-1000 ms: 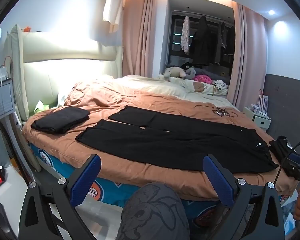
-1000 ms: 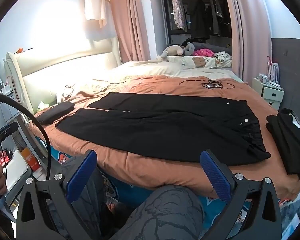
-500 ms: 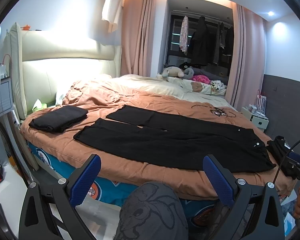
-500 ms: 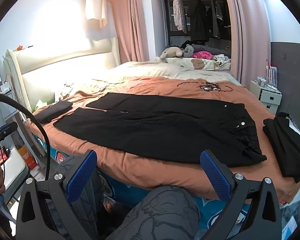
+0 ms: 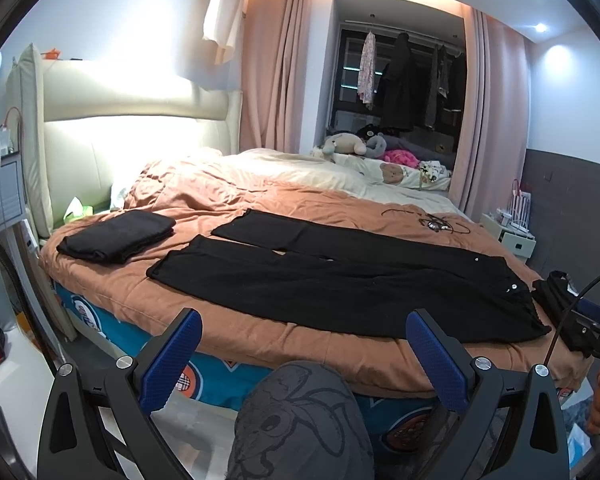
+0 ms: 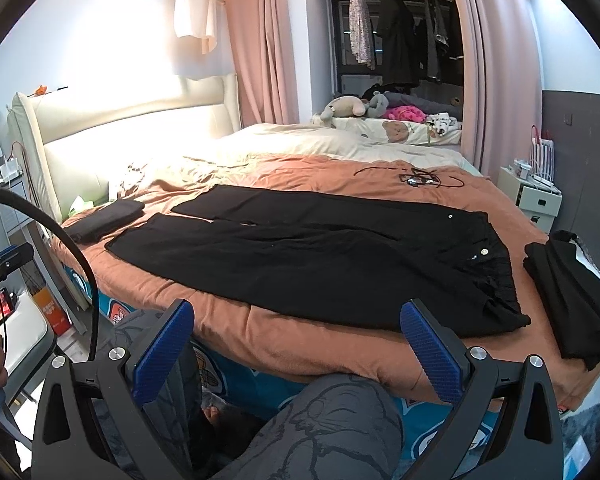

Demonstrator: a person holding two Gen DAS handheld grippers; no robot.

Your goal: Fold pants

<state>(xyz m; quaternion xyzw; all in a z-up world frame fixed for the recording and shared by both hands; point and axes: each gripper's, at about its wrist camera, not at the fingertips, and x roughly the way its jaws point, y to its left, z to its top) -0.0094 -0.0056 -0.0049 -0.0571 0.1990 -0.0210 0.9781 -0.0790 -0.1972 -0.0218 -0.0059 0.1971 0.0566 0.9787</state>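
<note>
Black cloth pants are lying flat on the orange-brown bedspread; you're holding both blue-padded grippers, left and right, spread wide, gripping nothing.

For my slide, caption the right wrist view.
Open right gripper faces black pants spread flat on the orange-brown bedspread.

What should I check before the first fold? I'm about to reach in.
1. Pants spread flat on the bed: ok.
2. Legs apart, none overlapping: ok.
3. Left gripper open, empty: ok.
4. Right gripper open, empty: ok.
5. Folded pile clear of the cuffs: ok.
6. Dark clothes clear of the waistband: ok in the right view, though close.
</note>
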